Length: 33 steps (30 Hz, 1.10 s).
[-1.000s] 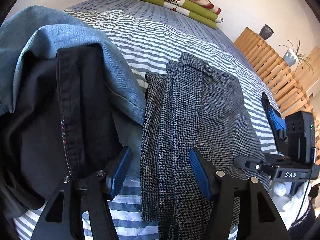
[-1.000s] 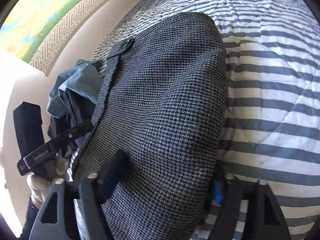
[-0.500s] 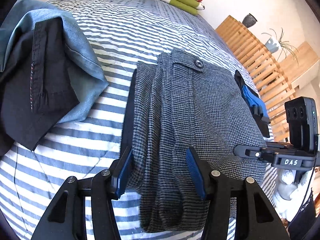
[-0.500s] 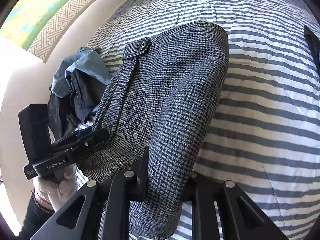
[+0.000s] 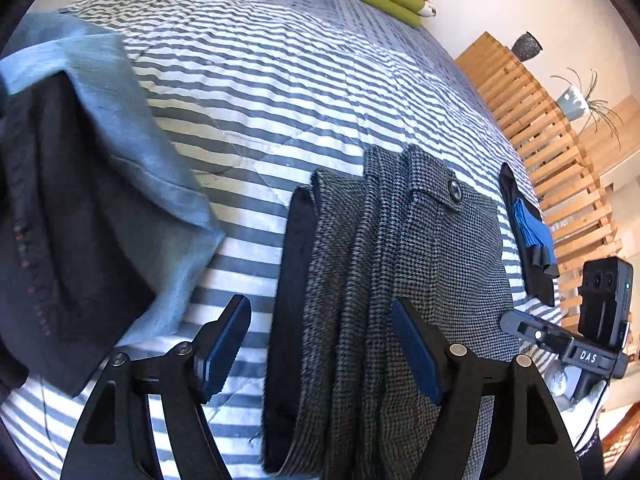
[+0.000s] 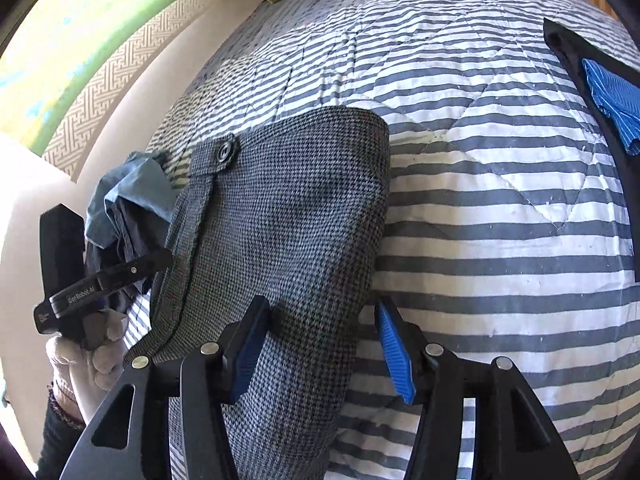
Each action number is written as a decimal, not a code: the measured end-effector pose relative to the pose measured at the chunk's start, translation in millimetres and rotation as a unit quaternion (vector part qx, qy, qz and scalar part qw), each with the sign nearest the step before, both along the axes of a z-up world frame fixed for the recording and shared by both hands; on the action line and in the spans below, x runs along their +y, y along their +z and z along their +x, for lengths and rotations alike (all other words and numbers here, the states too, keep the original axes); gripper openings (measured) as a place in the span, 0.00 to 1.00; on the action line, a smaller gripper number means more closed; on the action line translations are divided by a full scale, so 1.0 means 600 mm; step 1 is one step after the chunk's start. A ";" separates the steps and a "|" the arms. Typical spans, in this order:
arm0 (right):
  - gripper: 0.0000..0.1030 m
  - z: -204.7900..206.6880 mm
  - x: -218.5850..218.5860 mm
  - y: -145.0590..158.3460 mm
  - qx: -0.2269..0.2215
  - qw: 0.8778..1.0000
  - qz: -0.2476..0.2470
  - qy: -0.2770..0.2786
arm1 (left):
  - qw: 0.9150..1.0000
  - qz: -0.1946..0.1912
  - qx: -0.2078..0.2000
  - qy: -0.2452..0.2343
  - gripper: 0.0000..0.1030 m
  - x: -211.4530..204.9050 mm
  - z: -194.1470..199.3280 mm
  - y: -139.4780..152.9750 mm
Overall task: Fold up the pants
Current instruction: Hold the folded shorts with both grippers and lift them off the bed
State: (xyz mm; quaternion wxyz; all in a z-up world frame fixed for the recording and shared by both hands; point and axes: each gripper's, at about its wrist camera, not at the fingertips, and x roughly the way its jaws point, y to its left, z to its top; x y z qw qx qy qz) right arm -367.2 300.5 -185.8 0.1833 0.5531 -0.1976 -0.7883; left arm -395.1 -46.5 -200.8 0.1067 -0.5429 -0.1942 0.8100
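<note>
Pants (image 5: pixel 404 280) are lying folded on the striped bedspread (image 5: pixel 304 92), beside the blue-and-black clothes heap (image 5: pixel 80 184). You are holding your left gripper (image 5: pixel 320 348) and right gripper (image 6: pixel 316 348) spread wide, gripping nothing; folding looks nearly finished.

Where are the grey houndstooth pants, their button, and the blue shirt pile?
grey houndstooth pants (image 6: pixel 288 216), right wrist view, on the flat folded top panel.
button (image 5: pixel 454 189), left wrist view, on the button's face at the waistband tab.
blue shirt pile (image 5: pixel 132 128), left wrist view, on the light blue cloth.
</note>
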 end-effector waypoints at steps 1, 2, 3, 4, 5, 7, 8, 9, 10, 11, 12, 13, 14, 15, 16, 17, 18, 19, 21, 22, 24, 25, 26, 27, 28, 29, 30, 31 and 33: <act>0.50 -0.006 0.008 -0.002 -0.001 1.000 -0.006 -0.003 | 1.000 0.002 -0.003 -0.005 0.75 0.006 -0.005 -0.005; 0.50 -0.016 0.009 -0.006 -0.007 1.000 -0.001 -0.004 | 1.000 0.004 -0.004 -0.006 0.75 0.009 -0.011 -0.010; 0.50 -0.020 0.020 -0.012 -0.013 1.000 0.006 -0.004 | 1.000 0.006 -0.005 -0.004 0.78 0.011 -0.014 -0.013; 0.50 -0.028 0.019 -0.022 -0.020 1.000 0.005 -0.008 | 1.000 0.013 -0.008 -0.001 0.81 0.012 -0.018 -0.017; 0.50 -0.036 0.018 -0.035 -0.030 0.999 -0.006 -0.011 | 1.000 0.023 -0.012 0.000 0.82 0.014 -0.022 -0.022; 0.52 -0.045 0.015 -0.047 -0.027 0.999 -0.024 -0.014 | 0.999 0.037 -0.017 0.004 0.82 0.012 -0.029 -0.026; 0.52 -0.049 0.006 -0.047 -0.022 0.999 -0.021 -0.010 | 0.999 0.041 -0.017 0.007 0.82 0.013 -0.030 -0.027; 0.53 -0.053 -0.002 -0.046 -0.017 1.000 -0.017 -0.006 | 0.999 0.046 -0.016 0.010 0.82 0.012 -0.029 -0.024; 0.53 -0.056 -0.012 -0.045 -0.014 1.000 -0.013 -0.002 | 0.998 0.053 -0.012 0.009 0.83 0.015 -0.028 -0.023; 0.55 -0.058 -0.023 -0.043 -0.009 1.000 -0.005 0.005 | 0.999 0.052 -0.011 0.003 0.83 0.020 -0.028 -0.023; 0.55 -0.059 -0.034 -0.041 -0.002 1.000 0.008 0.014 | 0.999 0.042 -0.014 -0.003 0.83 0.027 -0.029 -0.026; 0.55 -0.060 -0.042 -0.039 0.002 1.000 0.019 0.021 | 0.999 0.034 -0.017 -0.008 0.84 0.033 -0.030 -0.029; 0.55 -0.061 -0.044 -0.036 0.003 0.999 0.023 0.024 | 0.999 0.028 -0.018 -0.011 0.84 0.040 -0.039 -0.036; 0.55 -0.060 -0.041 -0.036 0.001 0.999 0.019 0.026 | 0.999 0.025 -0.015 -0.013 0.84 0.042 -0.040 -0.038; 0.55 -0.059 -0.034 -0.036 -0.003 1.000 0.009 0.025 | 1.000 0.025 -0.011 -0.015 0.83 0.042 -0.040 -0.038; 0.55 -0.056 -0.026 -0.036 -0.008 1.000 -0.002 0.022 | 0.999 0.028 -0.009 -0.016 0.82 0.041 -0.038 -0.039; 0.55 -0.050 -0.015 -0.036 -0.010 1.000 -0.013 0.018 | 0.999 0.031 -0.008 -0.016 0.80 0.039 -0.039 -0.041; 0.55 -0.044 -0.004 -0.036 -0.012 1.000 -0.019 0.013 | 0.999 0.035 -0.006 -0.018 0.75 0.033 -0.036 -0.043; 0.55 -0.031 0.022 -0.037 -0.015 1.000 -0.026 0.004 | 0.999 0.046 -0.004 -0.028 0.59 0.035 -0.035 -0.045; 0.55 -0.027 0.032 -0.038 -0.016 0.999 -0.034 0.000 | 0.998 0.055 -0.006 -0.032 0.53 0.035 -0.034 -0.045; 0.55 -0.021 0.046 -0.045 -0.017 0.999 -0.047 -0.008 | 0.998 0.049 0.001 -0.033 0.46 0.040 -0.033 -0.045; 0.53 -0.022 0.048 -0.048 -0.020 0.999 -0.043 -0.007 | 0.998 0.054 0.002 -0.027 0.41 0.039 -0.031 -0.044; 0.49 -0.026 0.043 -0.051 -0.023 0.999 -0.035 -0.003 | 0.998 0.060 0.004 -0.020 0.39 0.035 -0.024 -0.040; 0.36 -0.028 0.032 -0.046 -0.019 0.999 -0.030 0.000 | 0.998 0.058 0.009 -0.016 0.36 0.034 -0.019 -0.035; 0.30 -0.033 0.020 -0.045 -0.023 0.999 -0.033 0.009 | 0.998 0.055 0.015 -0.013 0.34 0.034 -0.013 -0.029; 0.26 -0.035 0.011 -0.041 -0.021 0.999 -0.026 0.011 | 0.998 0.050 0.022 -0.011 0.33 0.035 -0.006 -0.021; 0.20 -0.037 0.001 -0.033 -0.013 1.000 -0.014 0.012 | 0.999 0.045 0.026 -0.010 0.32 0.036 0.001 -0.013; 0.18 -0.034 -0.006 -0.023 -0.003 1.000 -0.004 0.017 | 0.998 0.044 0.032 -0.009 0.31 0.037 0.009 -0.003; 0.14 -0.023 -0.012 0.001 0.019 1.000 -0.002 0.020 | 0.998 0.049 0.044 -0.008 0.30 0.041 0.026 0.021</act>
